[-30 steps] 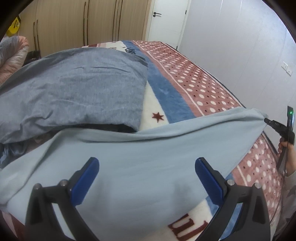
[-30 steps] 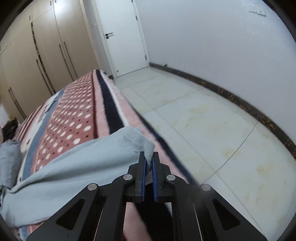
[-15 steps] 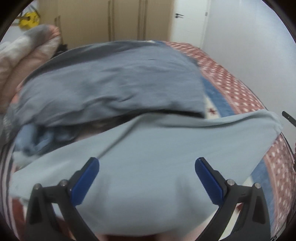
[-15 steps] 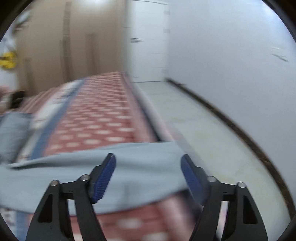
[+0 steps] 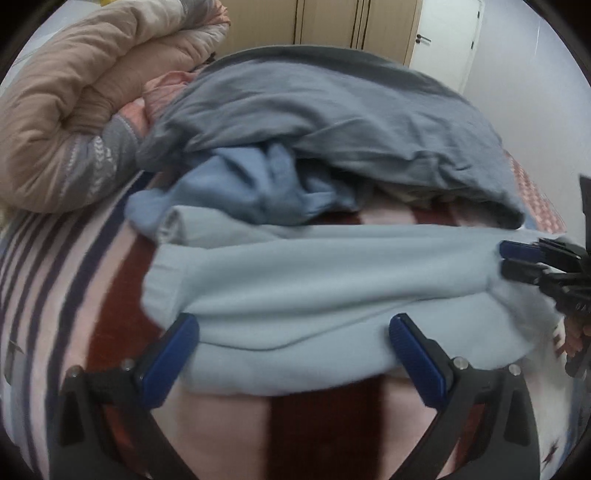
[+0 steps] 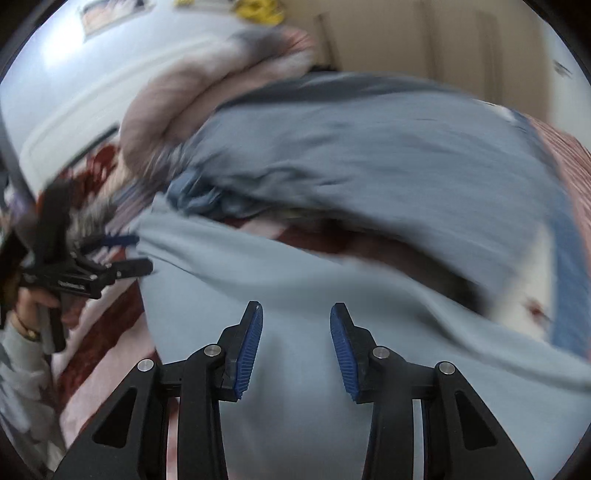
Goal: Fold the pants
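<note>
Since a second ago: right gripper (image 6: 296,347) let go of pants (image 5: 332,280) hem, jaws narrowing again, part open, nothing between | left gripper (image 5: 291,360) wide open, empty, over pants | pants: folded on blanket (image 5: 66,295), below grey cloth (image 5: 332,122)

We see a bedroom. The bed (image 5: 55,288) carries a striped blanket in pink, dark red and navy. A rolled tan quilt (image 5: 74,110) sits at its far left, and a pile of grey-blue bedding (image 5: 332,122) lies across the middle. Behind that we see beige wardrobe doors (image 5: 325,22), a white door (image 5: 450,37) with a dark handle and a white wall (image 5: 524,92) to the right. Lighting is even and indoor. The right wrist view is motion-blurred.
</note>
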`<state>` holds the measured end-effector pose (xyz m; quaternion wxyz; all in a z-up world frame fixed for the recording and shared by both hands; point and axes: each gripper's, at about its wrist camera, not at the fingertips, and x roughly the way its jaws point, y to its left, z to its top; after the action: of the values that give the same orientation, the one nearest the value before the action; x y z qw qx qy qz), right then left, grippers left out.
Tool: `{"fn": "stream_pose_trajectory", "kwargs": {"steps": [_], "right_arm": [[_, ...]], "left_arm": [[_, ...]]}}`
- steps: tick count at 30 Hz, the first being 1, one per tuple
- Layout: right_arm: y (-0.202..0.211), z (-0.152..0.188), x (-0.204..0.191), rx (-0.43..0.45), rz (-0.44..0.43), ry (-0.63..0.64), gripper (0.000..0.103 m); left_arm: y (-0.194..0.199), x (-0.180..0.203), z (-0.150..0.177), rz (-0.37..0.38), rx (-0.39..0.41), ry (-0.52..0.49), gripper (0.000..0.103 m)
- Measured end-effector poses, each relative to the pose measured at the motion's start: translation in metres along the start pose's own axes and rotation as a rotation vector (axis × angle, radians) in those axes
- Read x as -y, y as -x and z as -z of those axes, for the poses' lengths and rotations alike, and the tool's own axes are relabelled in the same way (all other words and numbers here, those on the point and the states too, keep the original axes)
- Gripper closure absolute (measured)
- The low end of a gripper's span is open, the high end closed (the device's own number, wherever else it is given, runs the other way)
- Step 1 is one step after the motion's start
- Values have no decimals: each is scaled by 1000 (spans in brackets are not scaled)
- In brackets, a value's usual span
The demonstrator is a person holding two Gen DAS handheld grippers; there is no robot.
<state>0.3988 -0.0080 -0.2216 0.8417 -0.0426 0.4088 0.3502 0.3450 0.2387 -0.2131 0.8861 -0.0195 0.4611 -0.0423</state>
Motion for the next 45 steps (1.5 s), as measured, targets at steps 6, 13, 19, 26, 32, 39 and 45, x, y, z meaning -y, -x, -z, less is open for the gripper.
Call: {"fn": "stream_pose_trajectory", "kwargs": {"steps": [6, 13, 19, 26, 32, 39, 45], "right_arm": [[-44, -18, -60, -37, -87, 75, 70], [-59, -29, -88, -65, -123, 115, 70], [-63, -35, -97, -75, -228, 100, 70], [-56, -19, -99, -107, -257, 102, 70], [-34, -7, -96, -91, -280, 102, 93], [-56, -13, -67, -116, -170, 1, 97], [-72, -49, -46, -73, -39, 7, 96]], "left_arm": [[0, -27, -26, 43, 74, 10, 1], [-20, -37, -64, 50, 68, -14, 1], [-36, -41, -81, 89, 83, 15, 1], [-27, -29, -79, 63, 69, -31, 1], [3, -29, -57, 117, 79, -77, 1], [20, -33, -45, 131, 90, -84, 1], [28, -42, -42, 156, 102, -68, 1]]}}
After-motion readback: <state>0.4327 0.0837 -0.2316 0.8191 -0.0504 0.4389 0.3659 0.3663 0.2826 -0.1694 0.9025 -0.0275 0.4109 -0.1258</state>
